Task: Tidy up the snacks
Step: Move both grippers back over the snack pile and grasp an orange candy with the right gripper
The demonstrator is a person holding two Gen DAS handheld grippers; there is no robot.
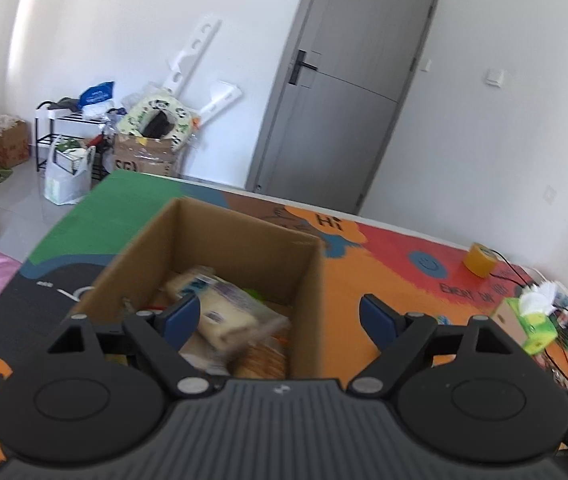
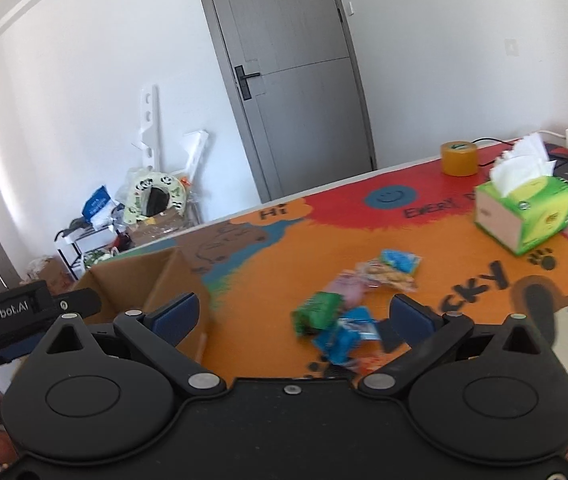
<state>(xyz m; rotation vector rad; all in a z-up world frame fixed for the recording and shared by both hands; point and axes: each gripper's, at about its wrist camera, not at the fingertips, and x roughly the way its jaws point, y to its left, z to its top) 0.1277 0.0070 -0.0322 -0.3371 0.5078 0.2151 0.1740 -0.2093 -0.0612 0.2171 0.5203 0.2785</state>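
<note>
The left claw (image 1: 280, 316) is wide open over the cardboard box (image 1: 220, 236) of snacks. The right claw (image 2: 296, 316) is open too, empty, with loose snack packets (image 2: 344, 312) lying just past it.

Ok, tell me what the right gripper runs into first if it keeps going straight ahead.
Probably the loose snack packets on the table mat. The open, empty right gripper points down at them; the green one looks nearest, though depth is unclear.

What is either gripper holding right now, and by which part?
Nothing. Left gripper and right gripper both have open, empty jaws.
</note>
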